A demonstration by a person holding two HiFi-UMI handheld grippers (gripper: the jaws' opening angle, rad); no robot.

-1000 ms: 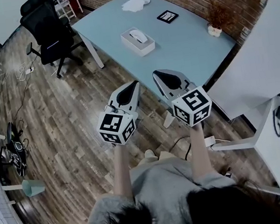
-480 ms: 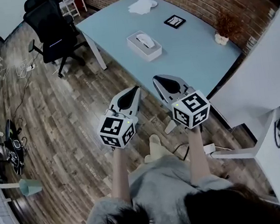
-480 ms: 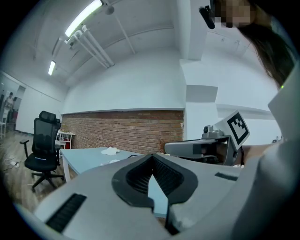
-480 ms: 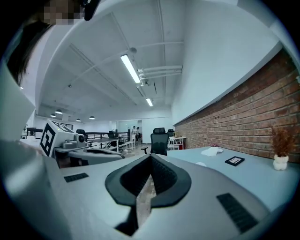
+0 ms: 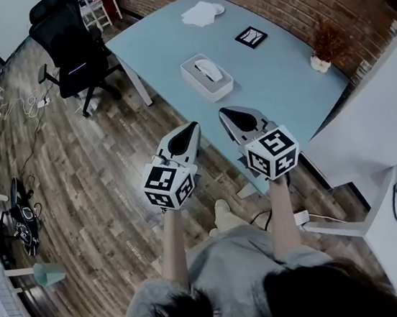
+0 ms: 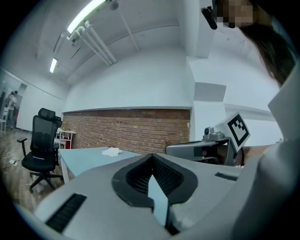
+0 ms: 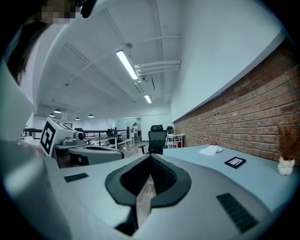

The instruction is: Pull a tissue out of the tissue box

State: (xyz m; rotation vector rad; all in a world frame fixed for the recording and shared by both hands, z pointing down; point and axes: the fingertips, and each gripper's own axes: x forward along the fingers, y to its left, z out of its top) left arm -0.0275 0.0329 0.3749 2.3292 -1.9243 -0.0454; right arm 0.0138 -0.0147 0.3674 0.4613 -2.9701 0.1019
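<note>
The white tissue box (image 5: 207, 77) lies on the pale blue table (image 5: 276, 86), with a tissue standing up from its slot. Both grippers hang side by side in front of the table's near edge, short of the box and pointing roughly level towards it. My left gripper (image 5: 193, 125) is over the wooden floor, jaws shut and empty. My right gripper (image 5: 223, 112) reaches the table's near edge, also shut with nothing in it. Neither gripper view shows the box; each shows closed jaws (image 6: 151, 157) (image 7: 150, 157) and the other gripper alongside.
A loose white tissue (image 5: 202, 13) lies at the table's far end, with a black framed card (image 5: 251, 37) and a small potted plant (image 5: 320, 62) near the brick wall. A black office chair (image 5: 71, 47) stands left of the table. A white partition (image 5: 367, 117) rises at right.
The person has stepped forward: both grippers have come closer to the table, and the tissue box now sits nearer in the head view. Both sets of jaws stay shut.
</note>
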